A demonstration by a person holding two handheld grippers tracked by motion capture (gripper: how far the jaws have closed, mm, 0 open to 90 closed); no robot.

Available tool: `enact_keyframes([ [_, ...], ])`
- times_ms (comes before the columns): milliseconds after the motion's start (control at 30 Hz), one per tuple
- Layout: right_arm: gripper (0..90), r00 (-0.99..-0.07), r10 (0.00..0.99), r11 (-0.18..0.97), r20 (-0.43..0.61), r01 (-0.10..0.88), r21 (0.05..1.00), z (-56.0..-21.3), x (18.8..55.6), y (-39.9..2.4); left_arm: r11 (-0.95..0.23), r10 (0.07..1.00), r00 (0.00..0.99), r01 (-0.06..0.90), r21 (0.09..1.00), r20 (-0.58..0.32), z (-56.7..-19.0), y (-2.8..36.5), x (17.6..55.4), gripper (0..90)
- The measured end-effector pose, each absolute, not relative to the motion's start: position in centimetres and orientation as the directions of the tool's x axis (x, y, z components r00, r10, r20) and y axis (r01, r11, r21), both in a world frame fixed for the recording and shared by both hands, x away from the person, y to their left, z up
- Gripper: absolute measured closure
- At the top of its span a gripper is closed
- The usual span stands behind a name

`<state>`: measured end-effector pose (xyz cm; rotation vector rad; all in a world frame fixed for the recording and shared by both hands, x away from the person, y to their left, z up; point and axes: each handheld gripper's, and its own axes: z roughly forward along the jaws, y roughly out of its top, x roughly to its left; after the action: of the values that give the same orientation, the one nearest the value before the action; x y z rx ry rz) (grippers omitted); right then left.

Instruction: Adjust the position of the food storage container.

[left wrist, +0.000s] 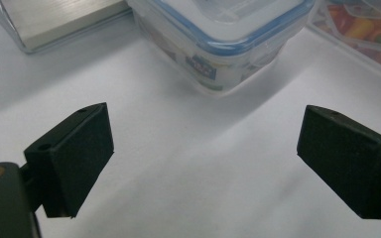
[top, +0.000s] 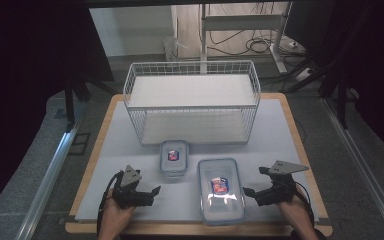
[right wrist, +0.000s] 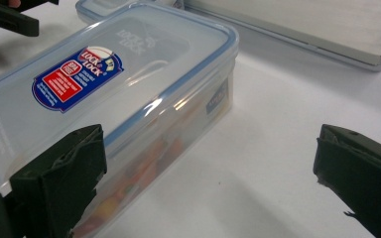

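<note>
While both grippers stand wide open and empty in the high view, the left gripper (top: 147, 192) should square up before closing. In the left gripper view, the small clear blue-rimmed plastic box (left wrist: 218, 39) lies just beyond its fingertips. In the right gripper view, the large clear rectangular labelled container (right wrist: 109, 99) sits beside the left fingertip (right wrist: 64, 183) of the right gripper (right wrist: 208, 183).

large box (top: 221, 191): clear glossy plastic | basket (top: 192, 100): white wire | fingers (left wrist: 77, 153): matt black

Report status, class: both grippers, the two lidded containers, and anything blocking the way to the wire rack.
Left gripper open, empty. Right gripper open beside large container. Small container before wire rack. Nothing blocking.
</note>
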<state>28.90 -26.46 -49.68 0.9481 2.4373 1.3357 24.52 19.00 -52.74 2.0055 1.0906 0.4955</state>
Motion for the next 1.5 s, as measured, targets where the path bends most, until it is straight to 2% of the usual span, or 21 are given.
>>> enact_keyframes([
  [200, 0.1, -0.747, 0.654, 0.387, 0.119, 0.465, 0.796, -49.9, 29.2, -27.1, -0.325, 0.837, 0.546, 0.535, 0.78, -0.026, -52.7, 19.2, 24.6, 7.2],
  [467, 0.1, -0.733, 0.669, 0.39, 0.123, 0.487, 0.781, -50.2, 29.4, -27.2, -0.299, 0.832, 0.55, 0.554, 0.777, -0.071, -52.9, 19.2, 24.9, 5.5],
  [733, 0.1, -0.727, 0.675, 0.403, 0.125, 0.505, 0.763, -50.6, 29.6, -26.9, -0.299, 0.842, 0.536, 0.559, 0.773, -0.061, -52.5, 19.1, 25.0, 3.0],
  [833, 0.1, -0.73, 0.673, 0.421, 0.119, 0.511, 0.75, -50.9, 29.7, -26.8, -0.268, 0.83, 0.548, 0.56, 0.784, -0.108, -52.1, 19.1, 25.0, 2.8],
  [967, 0.6, -0.725, 0.681, 0.449, 0.098, 0.52, 0.727, -51.2, 29.7, -26.7, -0.256, 0.83, 0.542, 0.577, 0.776, -0.129, -51.6, 18.8, 25.0, 9.7],
  [1133, 0.7, -0.717, 0.689, 0.428, 0.107, 0.522, 0.738, -51.1, 29.8, -26.9, -0.27, 0.816, 0.562, 0.573, 0.774, -0.132, -51.1, 18.0, 25.3, 18.5],
  [1267, 1.2, -0.713, 0.692, 0.429, 0.112, 0.531, 0.731, -51.2, 29.8, -26.9, -0.274, 0.801, 0.583, 0.558, 0.783, -0.135, -50.5, 17.6, 25.8, 29.7],
  [1367, 1.4, -0.714, 0.692, 0.436, 0.106, 0.531, 0.727, -51.3, 29.9, -26.8, -0.263, 0.803, 0.58, 0.55, 0.793, -0.136, -50.0, 17.5, 26.1, 40.9],
  [1500, 1.5, -0.715, 0.692, 0.44, 0.102, 0.529, 0.725, -51.3, 29.8, -26.6, -0.22, 0.78, 0.595, 0.552, 0.805, -0.194, -49.4, 17.5, 27.2, 60.0],
])
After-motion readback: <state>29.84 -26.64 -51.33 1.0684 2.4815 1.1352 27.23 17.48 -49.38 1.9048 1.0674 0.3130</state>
